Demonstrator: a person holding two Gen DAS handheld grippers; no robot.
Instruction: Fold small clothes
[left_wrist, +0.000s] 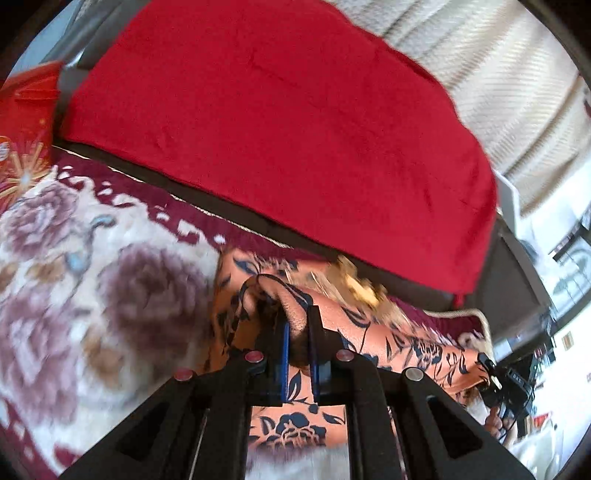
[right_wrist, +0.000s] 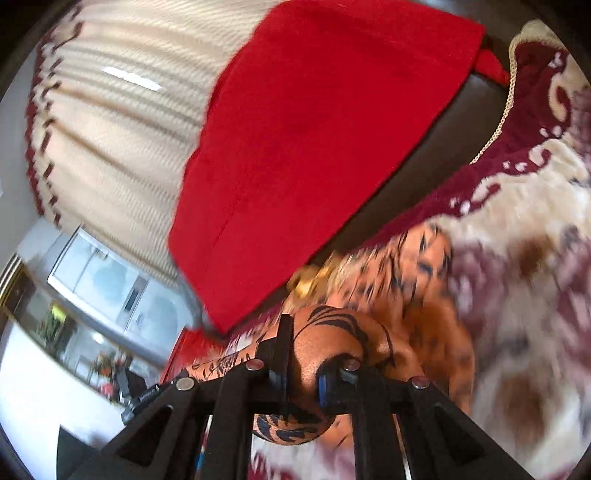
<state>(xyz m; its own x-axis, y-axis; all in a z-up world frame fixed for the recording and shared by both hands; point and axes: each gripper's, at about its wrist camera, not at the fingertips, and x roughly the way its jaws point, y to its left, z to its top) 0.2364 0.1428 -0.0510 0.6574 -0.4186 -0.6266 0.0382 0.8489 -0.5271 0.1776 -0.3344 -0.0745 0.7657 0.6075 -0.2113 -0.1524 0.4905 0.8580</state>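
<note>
Left gripper (left_wrist: 297, 325) and right gripper (right_wrist: 306, 354) both clamped on bunched folds of the orange floral garment (left_wrist: 388, 339), lifted over the flowered plush blanket (left_wrist: 74, 258), below a red throw (left_wrist: 288, 122).

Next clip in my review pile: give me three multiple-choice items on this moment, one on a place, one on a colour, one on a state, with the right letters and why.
1. Where does the orange garment lie?
A. on the flowered blanket
B. on a bare wooden floor
C. in a basket

2. What colour is the big cloth behind the garment?
A. green
B. red
C. white

3. How does the left gripper stand?
A. wide open, nothing in it
B. shut on the garment
C. out of view

Answers: 1 A, the blanket shows around the garment; 2 B, it is plainly red in both views; 3 B, orange fabric is pinched between its fingers.
</note>
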